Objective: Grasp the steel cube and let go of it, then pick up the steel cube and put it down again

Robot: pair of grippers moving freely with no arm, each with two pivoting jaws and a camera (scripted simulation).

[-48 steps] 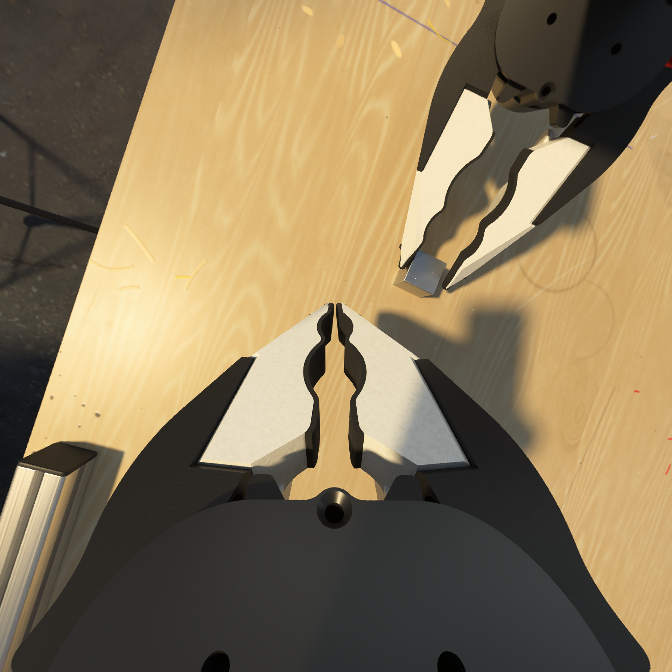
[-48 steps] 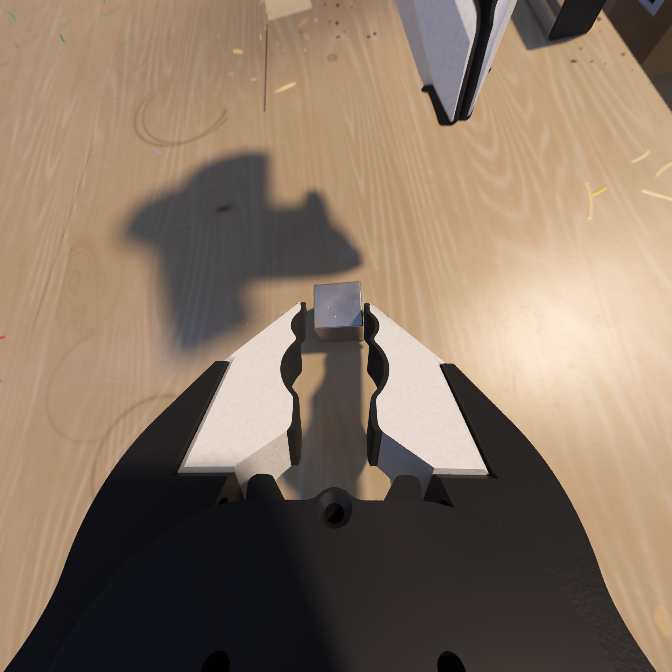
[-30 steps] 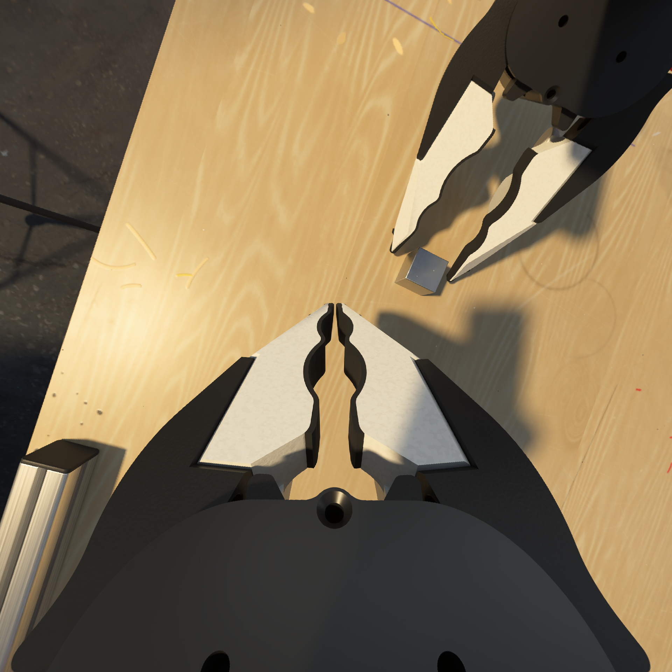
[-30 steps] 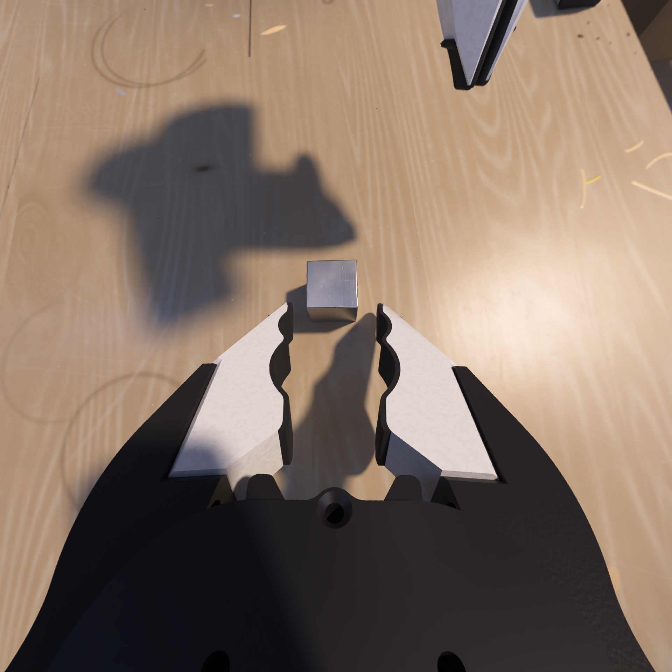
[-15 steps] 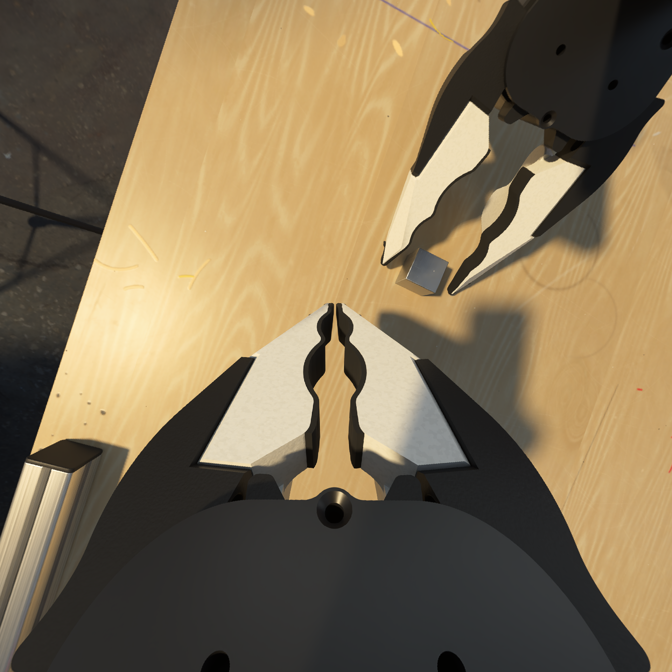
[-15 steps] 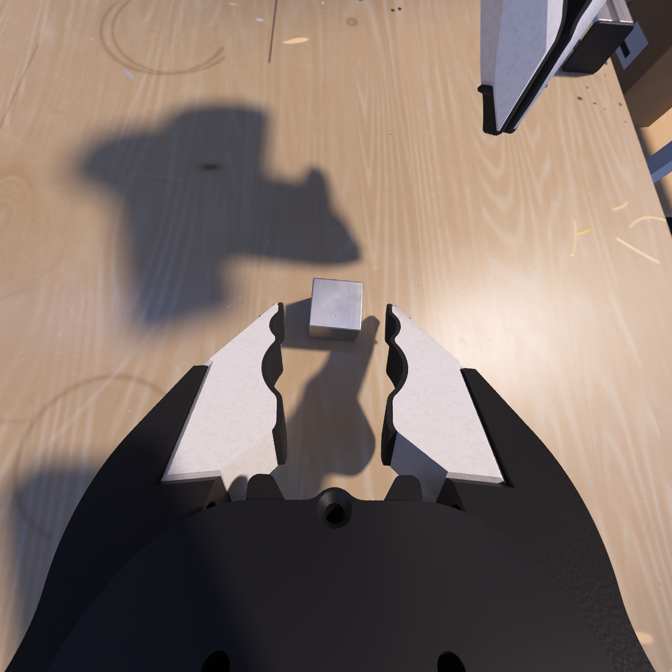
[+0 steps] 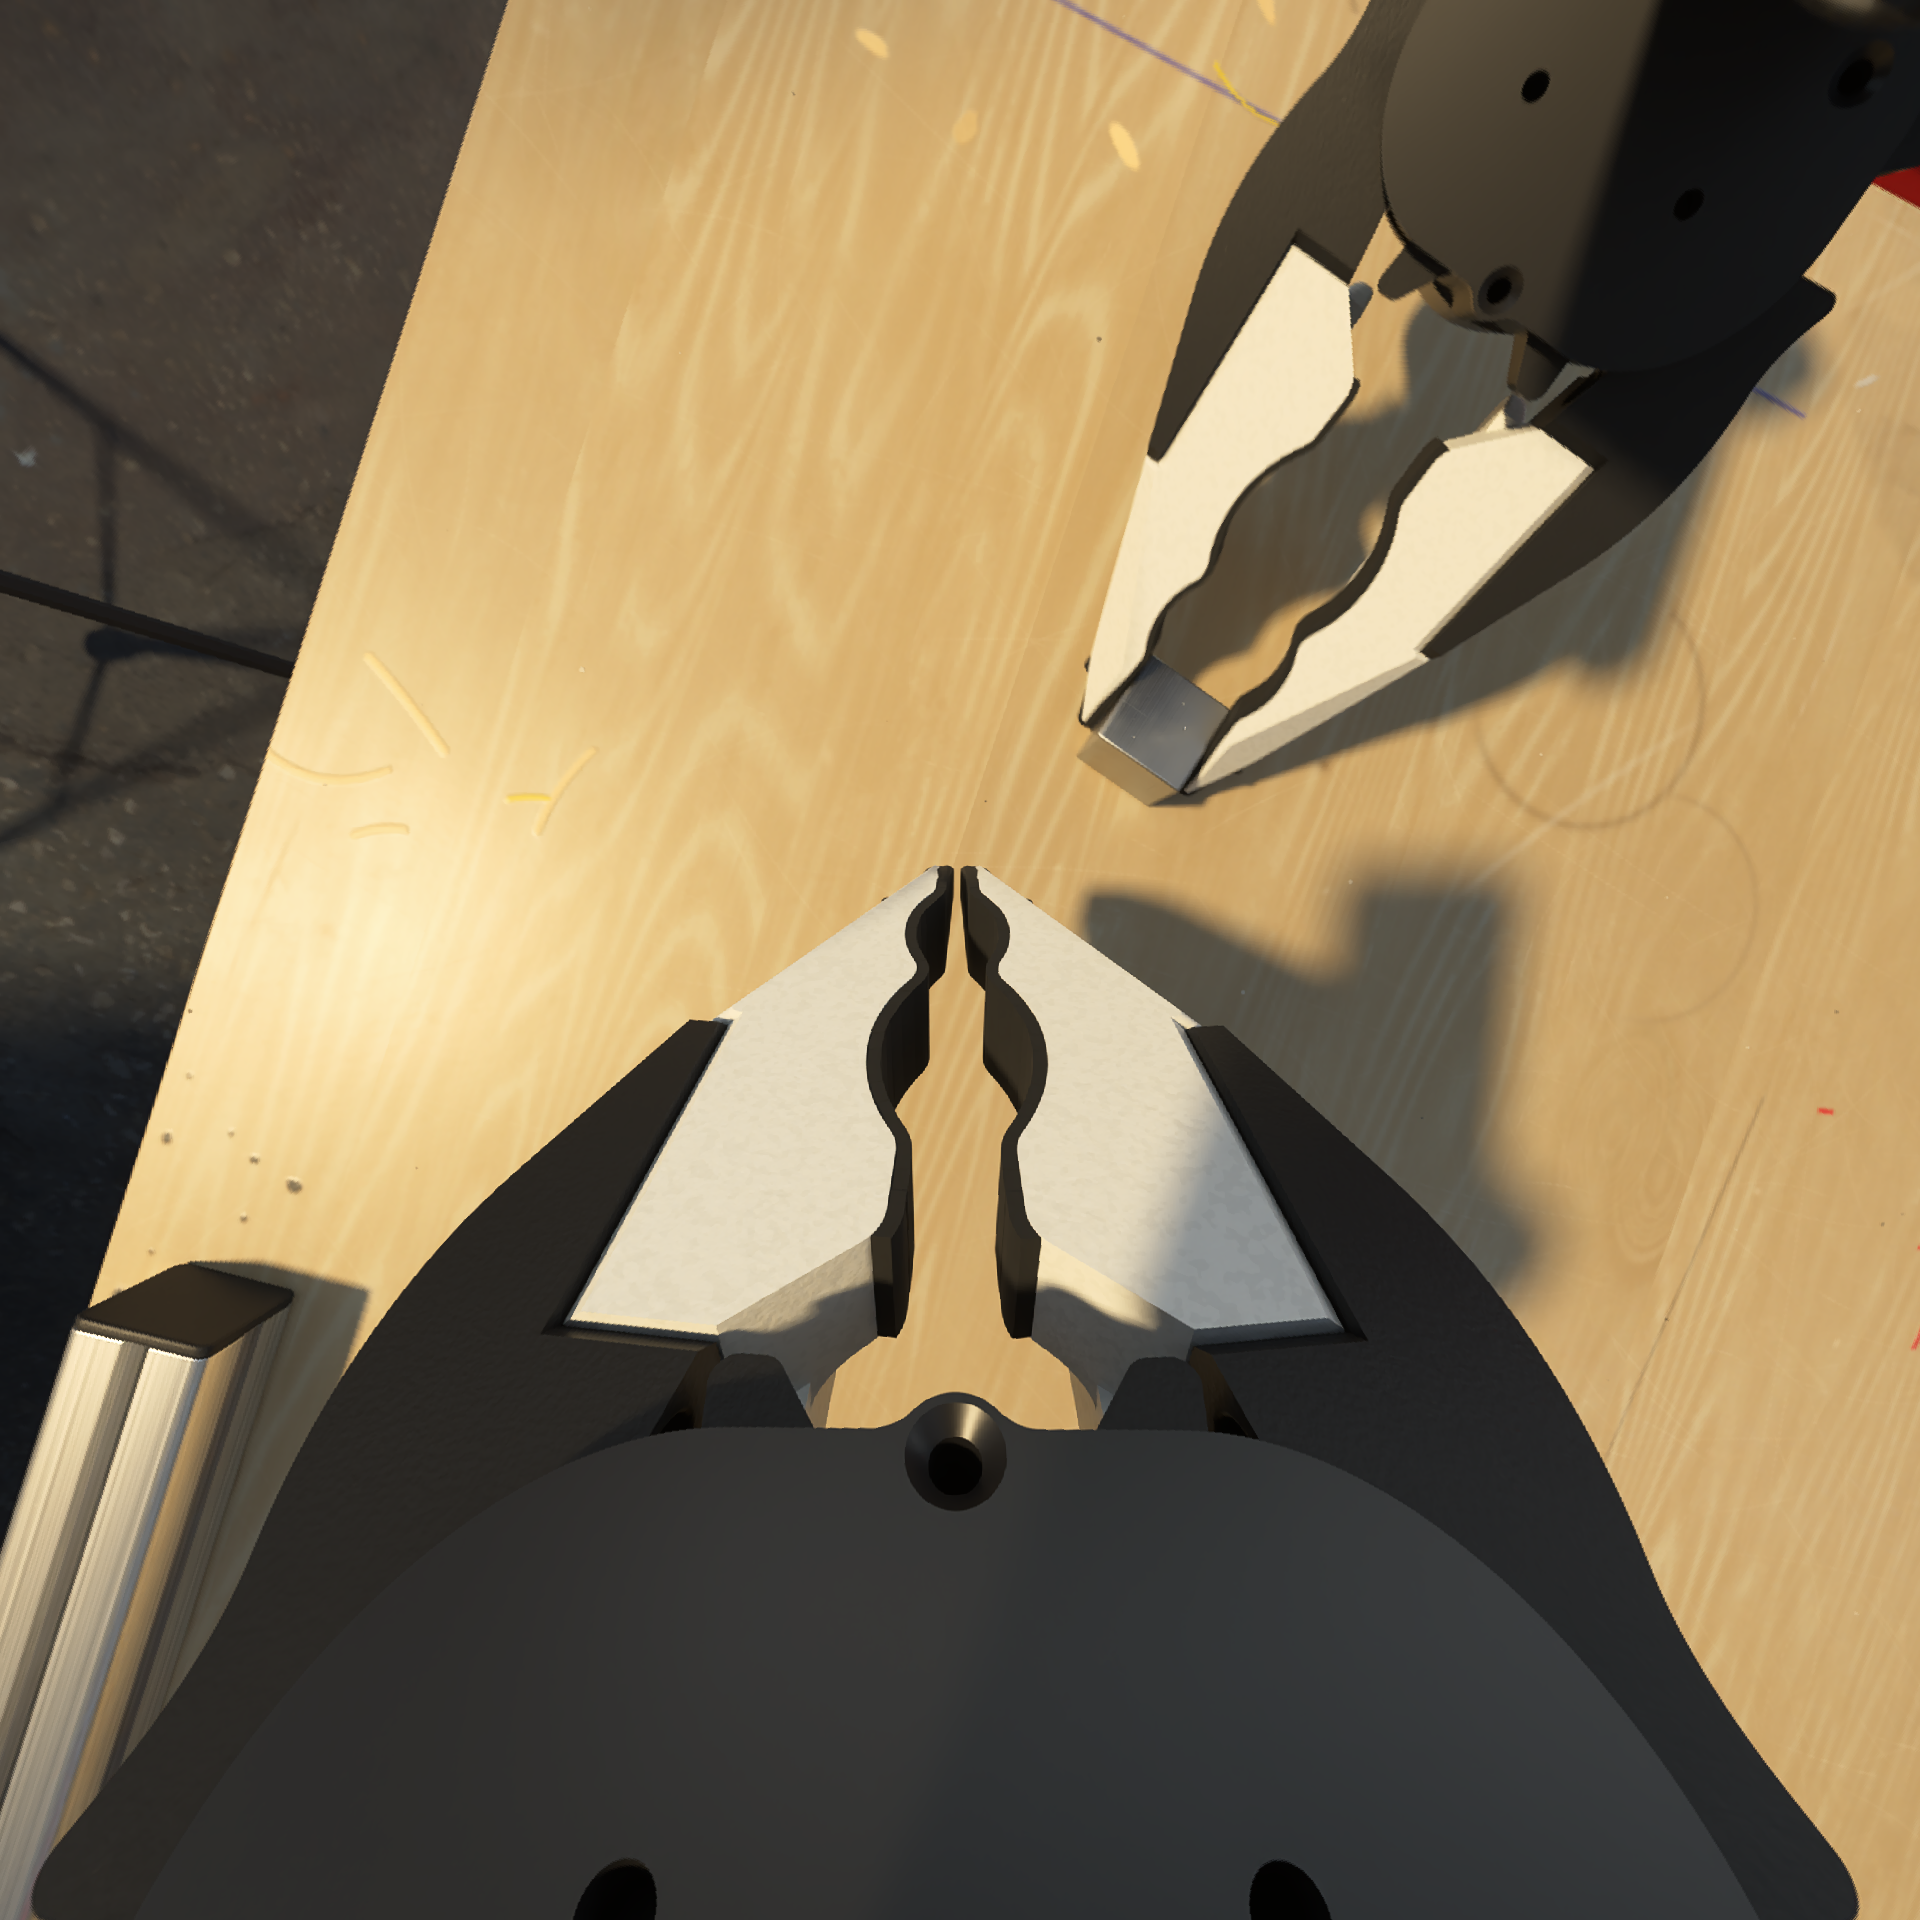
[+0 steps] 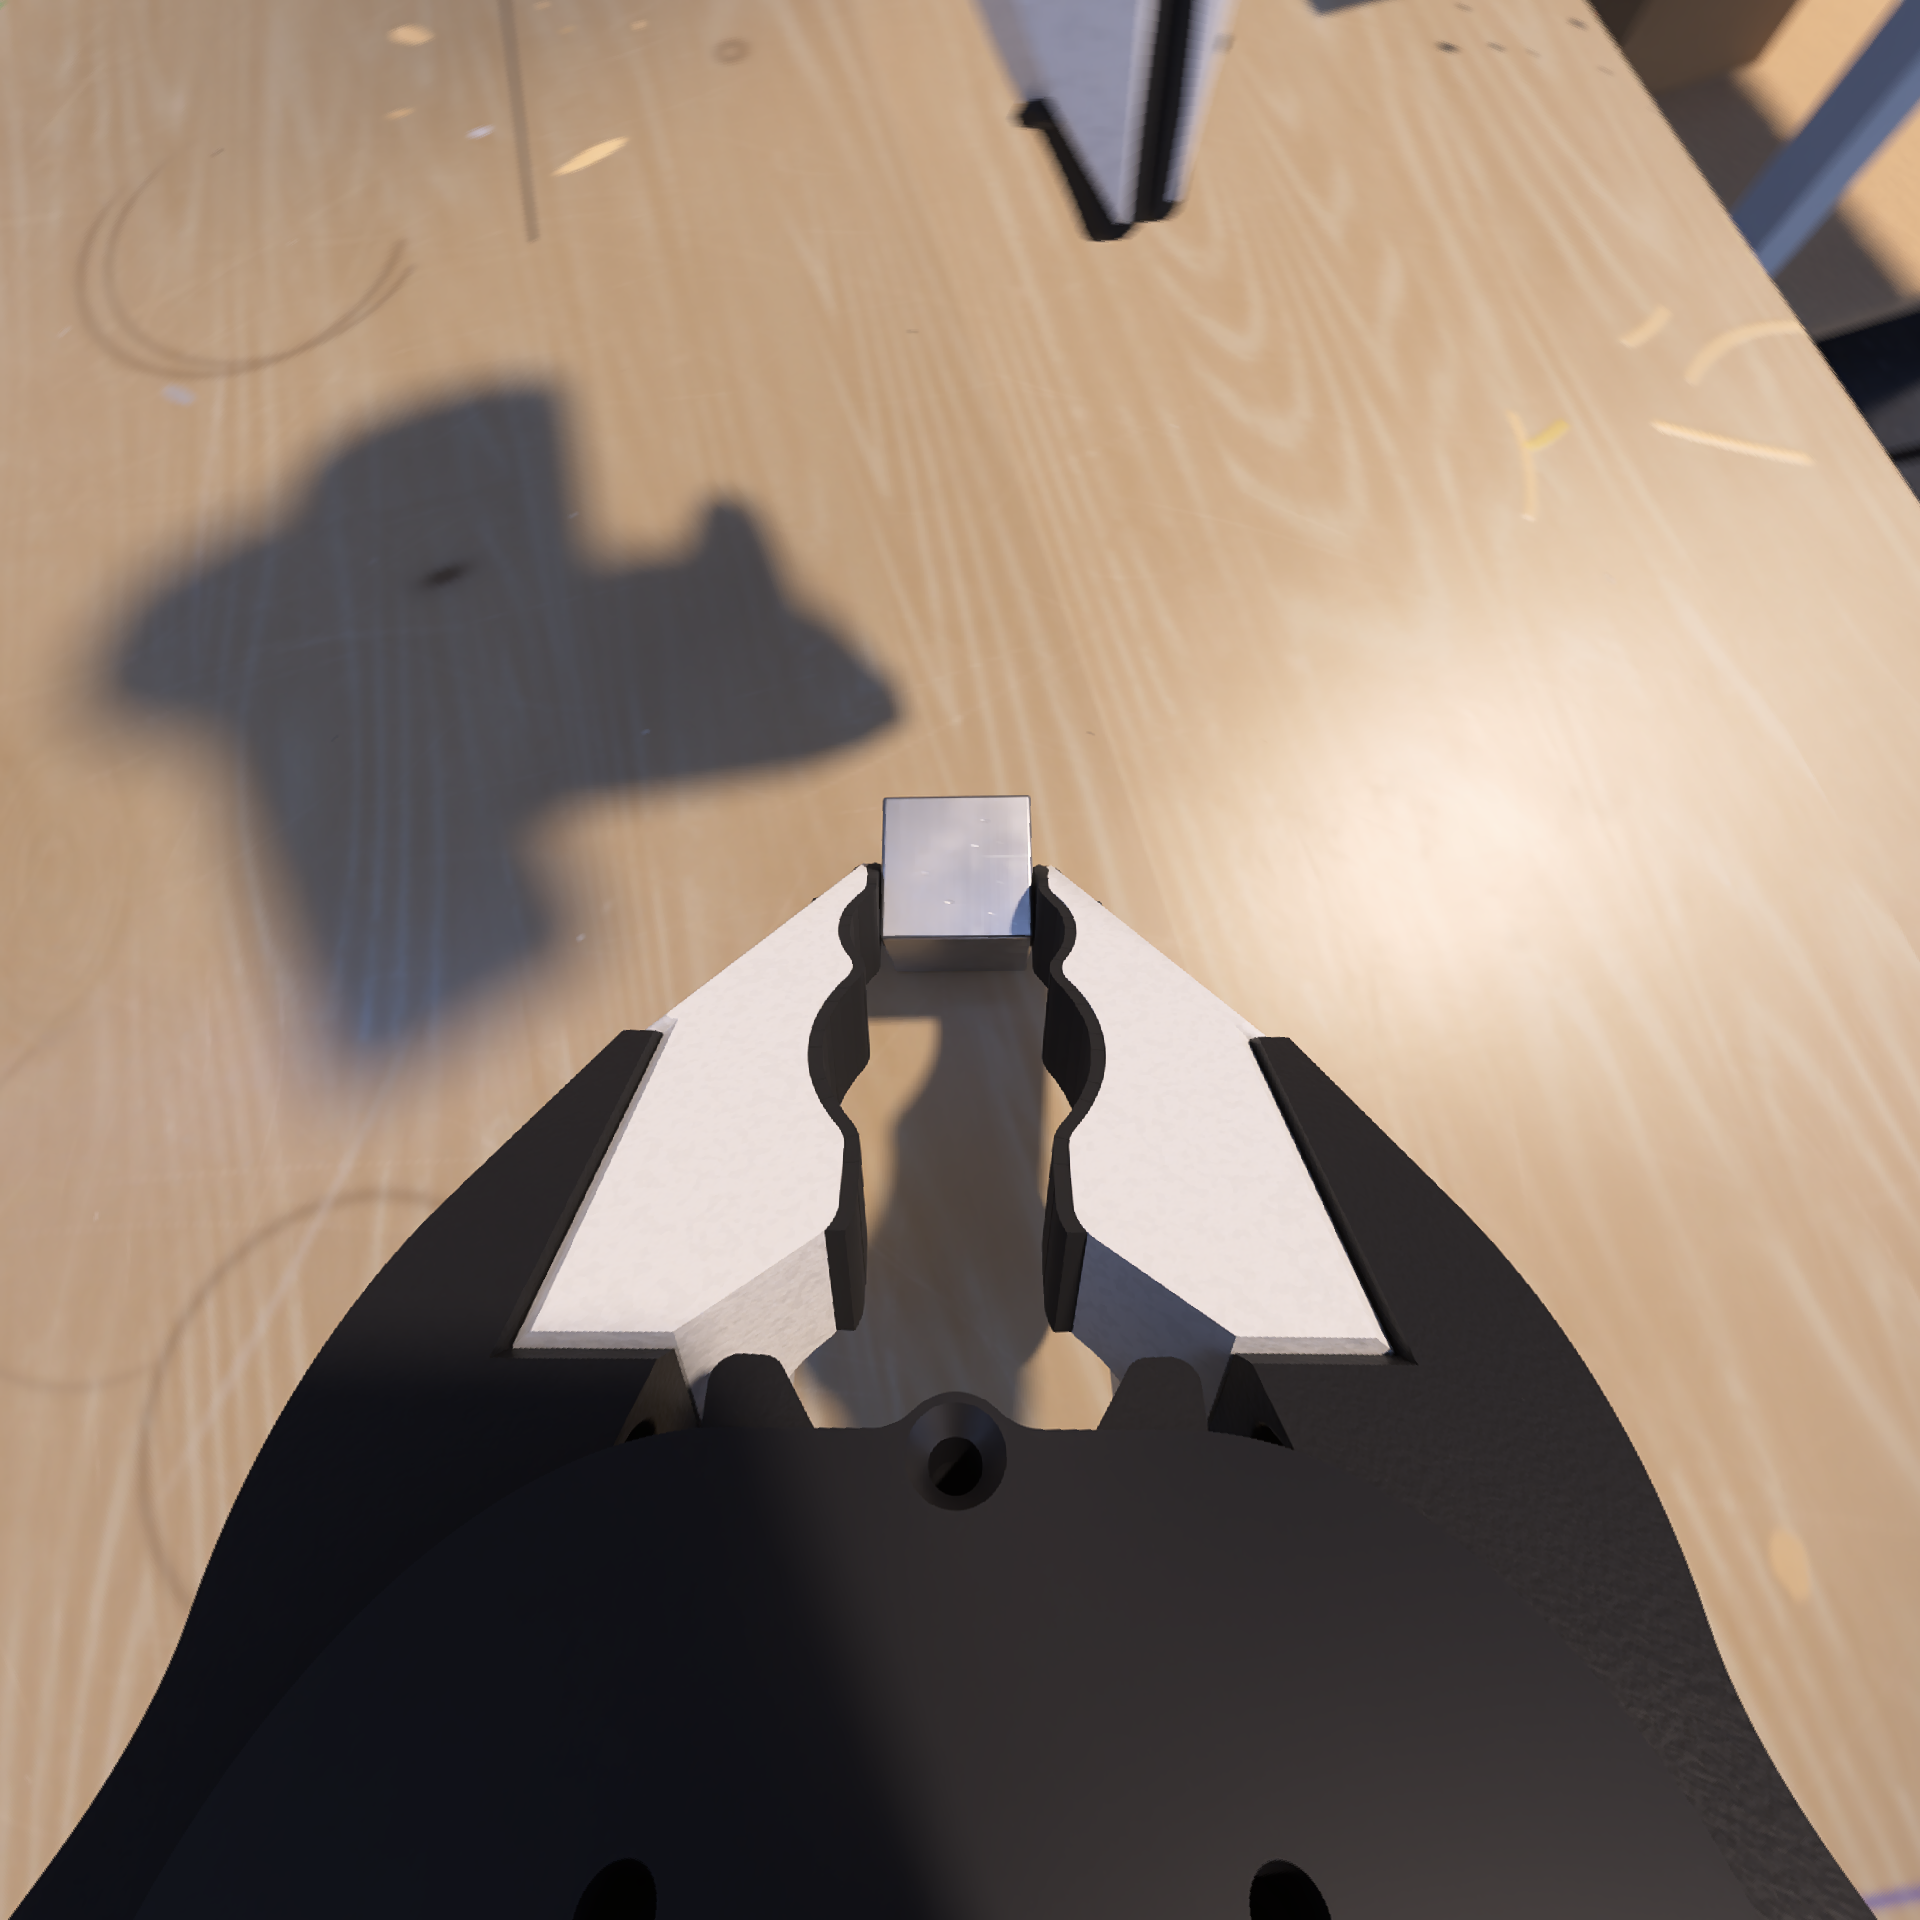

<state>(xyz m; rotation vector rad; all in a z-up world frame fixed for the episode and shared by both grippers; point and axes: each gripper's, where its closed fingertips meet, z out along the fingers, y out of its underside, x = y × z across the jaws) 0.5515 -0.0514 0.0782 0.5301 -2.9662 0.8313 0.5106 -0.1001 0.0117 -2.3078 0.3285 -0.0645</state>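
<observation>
Right tool (image 8: 956, 894) narrowed onto steel cube (image 8: 956, 873), both fingertips touching its sides; cube on desk (image 8: 1351, 727). Left tool (image 7: 954, 878) fully closed, empty, nearby.

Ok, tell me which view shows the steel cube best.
The right wrist view: the steel cube sits centred and near, top face lit, pinched at the fingertips of the right hand-held gripper. The left wrist view shows it farther off toward the upper right on the wooden table, partly covered by those fingers.
</observation>
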